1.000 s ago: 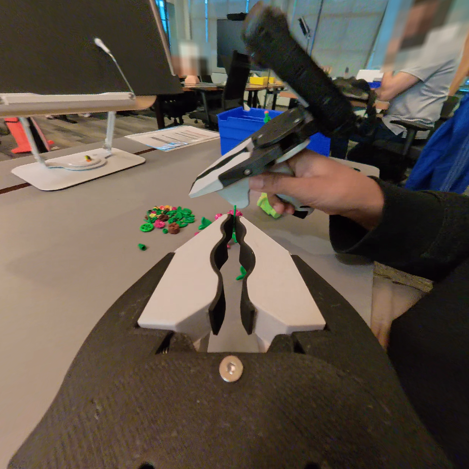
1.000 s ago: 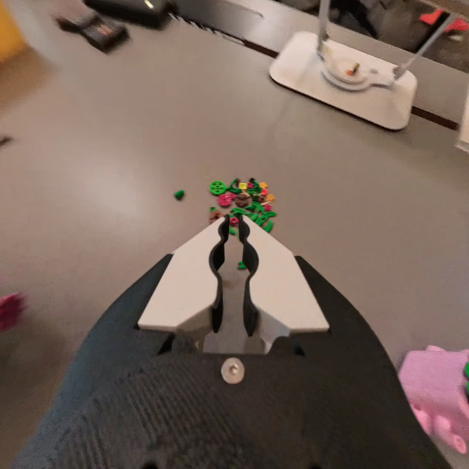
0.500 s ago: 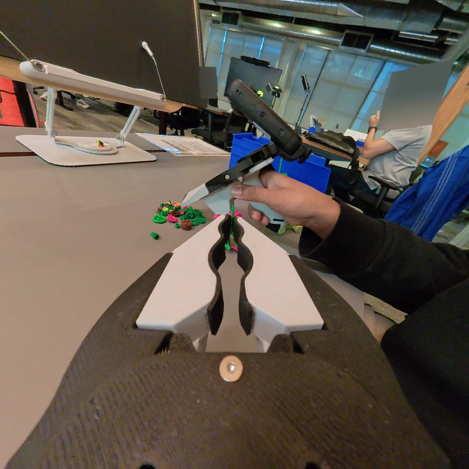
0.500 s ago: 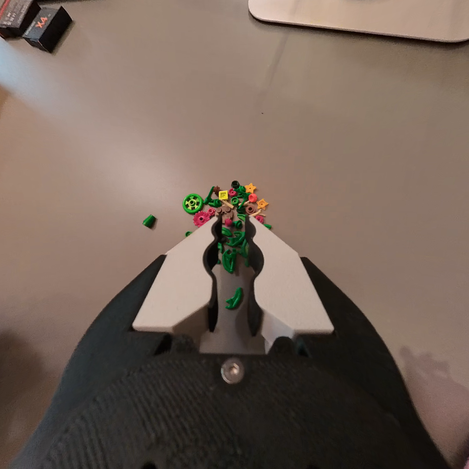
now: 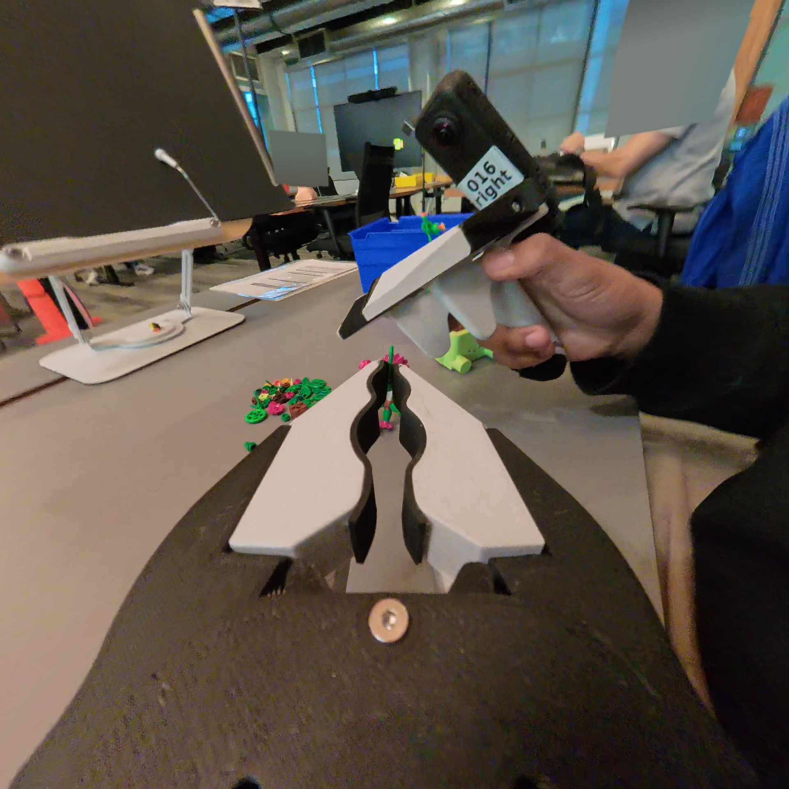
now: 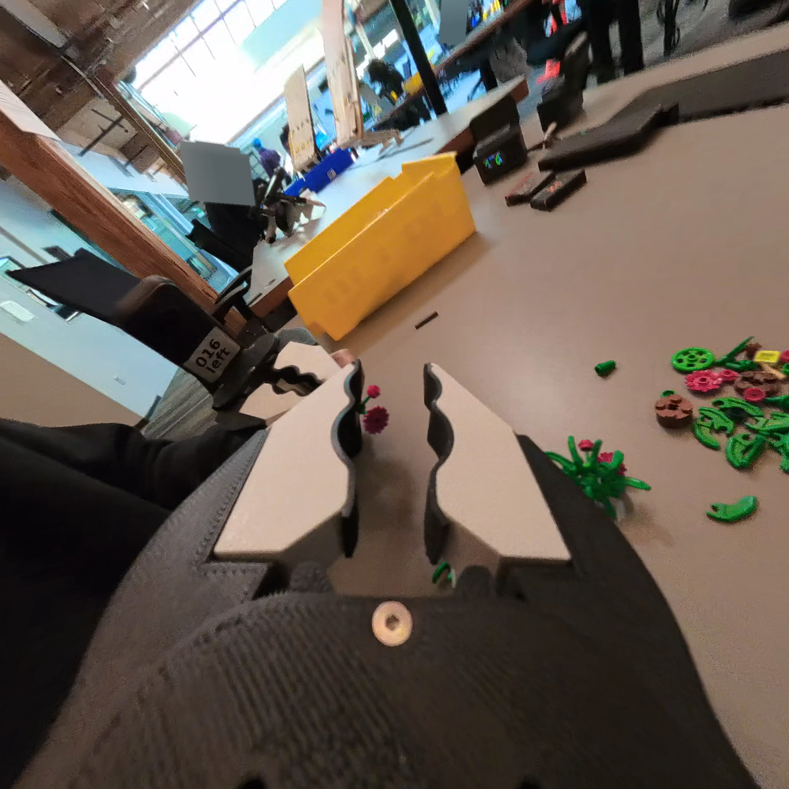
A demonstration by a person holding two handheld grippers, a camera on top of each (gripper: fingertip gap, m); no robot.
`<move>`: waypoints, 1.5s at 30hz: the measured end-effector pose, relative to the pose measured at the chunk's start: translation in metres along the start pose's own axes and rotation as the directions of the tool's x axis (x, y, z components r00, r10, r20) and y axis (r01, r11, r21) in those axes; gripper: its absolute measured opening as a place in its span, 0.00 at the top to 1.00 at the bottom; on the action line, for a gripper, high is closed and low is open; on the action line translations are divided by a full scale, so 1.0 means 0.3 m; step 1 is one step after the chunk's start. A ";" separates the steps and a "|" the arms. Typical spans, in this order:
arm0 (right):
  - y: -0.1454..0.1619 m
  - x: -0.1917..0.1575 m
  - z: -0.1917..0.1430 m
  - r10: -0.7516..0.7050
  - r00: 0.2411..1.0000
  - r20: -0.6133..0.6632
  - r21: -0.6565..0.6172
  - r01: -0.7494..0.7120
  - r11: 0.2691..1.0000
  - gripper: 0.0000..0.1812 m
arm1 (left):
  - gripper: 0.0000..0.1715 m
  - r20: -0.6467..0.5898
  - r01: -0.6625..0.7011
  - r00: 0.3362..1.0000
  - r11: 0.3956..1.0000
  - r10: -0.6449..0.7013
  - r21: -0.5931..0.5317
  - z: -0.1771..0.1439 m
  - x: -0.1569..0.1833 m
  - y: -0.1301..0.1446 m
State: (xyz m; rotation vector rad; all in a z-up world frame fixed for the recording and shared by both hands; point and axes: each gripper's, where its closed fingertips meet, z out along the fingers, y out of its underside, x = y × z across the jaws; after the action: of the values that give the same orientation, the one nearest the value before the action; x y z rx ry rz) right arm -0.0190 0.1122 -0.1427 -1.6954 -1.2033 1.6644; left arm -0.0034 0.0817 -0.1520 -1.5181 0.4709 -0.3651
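The green flower stem (image 5: 389, 384) with pink blossoms is sitting pinched at the tips of the left gripper (image 5: 387, 370), whose jaws are closing almost fully on it, centre of the left wrist view. The right gripper (image 6: 392, 375) is hanging above the surface (image 6: 597, 273) with its jaws standing apart and holding nothing, the blossoms (image 6: 375, 416) showing just inside its left finger. Lower right, a leafy flower cluster (image 6: 597, 469) is standing by itself. Farther right, the pile of loose pieces (image 6: 734, 410) is lying unassembled. A yellow bin (image 6: 384, 247) is sitting upper centre.
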 end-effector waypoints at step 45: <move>0.073 -0.118 -0.083 -0.168 0.974 0.149 0.079 0.158 0.984 0.98 | 0.95 -0.354 0.528 0.793 0.849 -0.495 -0.006 0.043 0.111 -0.041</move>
State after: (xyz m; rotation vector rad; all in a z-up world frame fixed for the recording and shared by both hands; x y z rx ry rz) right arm 0.0148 0.0779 -0.1378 -1.4086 -1.3055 1.7402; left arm 0.0325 0.0757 -0.1422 -1.4780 0.2948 -1.0833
